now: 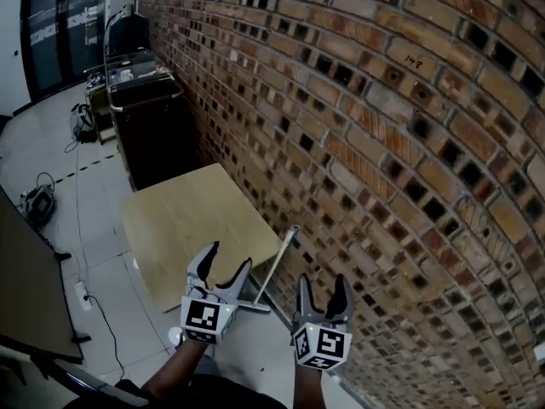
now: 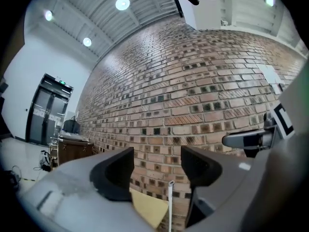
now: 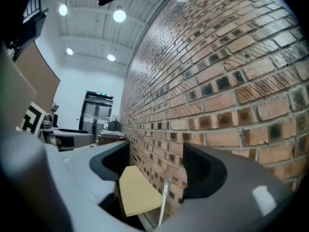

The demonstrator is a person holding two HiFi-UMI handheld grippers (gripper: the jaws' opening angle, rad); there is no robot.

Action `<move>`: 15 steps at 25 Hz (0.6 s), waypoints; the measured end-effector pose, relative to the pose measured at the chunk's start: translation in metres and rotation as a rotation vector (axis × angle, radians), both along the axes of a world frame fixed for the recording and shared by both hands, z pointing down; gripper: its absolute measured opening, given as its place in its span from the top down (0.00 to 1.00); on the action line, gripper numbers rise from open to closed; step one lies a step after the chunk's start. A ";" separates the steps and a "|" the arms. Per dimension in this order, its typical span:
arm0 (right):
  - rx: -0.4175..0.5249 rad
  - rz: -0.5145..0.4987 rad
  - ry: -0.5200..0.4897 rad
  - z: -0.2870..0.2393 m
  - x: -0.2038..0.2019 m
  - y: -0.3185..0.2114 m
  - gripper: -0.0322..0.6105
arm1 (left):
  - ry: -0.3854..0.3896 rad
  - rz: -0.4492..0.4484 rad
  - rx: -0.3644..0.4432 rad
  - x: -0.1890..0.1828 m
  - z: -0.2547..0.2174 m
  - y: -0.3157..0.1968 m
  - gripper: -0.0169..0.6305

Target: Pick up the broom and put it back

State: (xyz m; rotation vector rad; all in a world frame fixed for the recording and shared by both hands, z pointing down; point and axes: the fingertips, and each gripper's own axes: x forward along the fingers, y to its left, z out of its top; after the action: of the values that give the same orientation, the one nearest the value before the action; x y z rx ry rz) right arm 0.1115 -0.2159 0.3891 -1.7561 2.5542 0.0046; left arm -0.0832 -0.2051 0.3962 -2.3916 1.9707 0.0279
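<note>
The broom's pale handle (image 1: 278, 261) leans upright against the brick wall (image 1: 383, 143) beside the wooden table (image 1: 192, 224). Its head is hidden behind my grippers. My left gripper (image 1: 225, 267) is open and empty, just left of the handle and nearer to me. My right gripper (image 1: 322, 286) is open and empty too, to the right of the handle. In the left gripper view the handle (image 2: 170, 202) stands beyond the open left gripper (image 2: 157, 170). In the right gripper view the handle (image 3: 164, 197) shows past the open right gripper (image 3: 155, 166).
A dark cabinet (image 1: 149, 130) with equipment on top stands along the wall beyond the table. Cables and a power strip (image 1: 83, 292) lie on the pale floor at left. A brown board (image 1: 25, 288) stands at the far left.
</note>
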 end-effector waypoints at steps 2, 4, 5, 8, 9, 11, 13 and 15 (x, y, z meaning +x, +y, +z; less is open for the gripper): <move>-0.018 -0.055 -0.014 0.009 0.012 0.020 0.41 | 0.013 -0.057 -0.022 0.011 0.007 0.022 0.50; -0.050 -0.106 -0.036 0.024 0.025 0.037 0.41 | 0.006 -0.128 -0.051 0.013 0.016 0.040 0.50; -0.067 -0.127 -0.045 0.031 0.032 0.043 0.41 | 0.007 -0.156 -0.055 0.016 0.018 0.050 0.50; -0.099 -0.176 -0.063 0.042 0.040 0.059 0.41 | -0.001 -0.189 -0.068 0.031 0.016 0.084 0.50; -0.094 -0.183 -0.063 0.038 0.041 0.065 0.41 | -0.007 -0.178 -0.079 0.039 0.017 0.094 0.50; -0.061 -0.181 -0.051 0.026 0.044 0.076 0.41 | -0.013 -0.139 -0.092 0.057 0.016 0.106 0.51; -0.031 -0.172 -0.043 0.013 0.045 0.084 0.41 | -0.017 -0.100 -0.079 0.068 0.008 0.113 0.51; -0.020 -0.156 -0.035 0.007 0.044 0.091 0.41 | -0.037 -0.076 -0.057 0.071 -0.001 0.121 0.51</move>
State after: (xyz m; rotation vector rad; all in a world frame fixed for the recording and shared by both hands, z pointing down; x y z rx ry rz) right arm 0.1553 -0.1248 0.3956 -1.5443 2.6667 -0.0568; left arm -0.0118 -0.0844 0.3949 -2.3300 2.0711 -0.0755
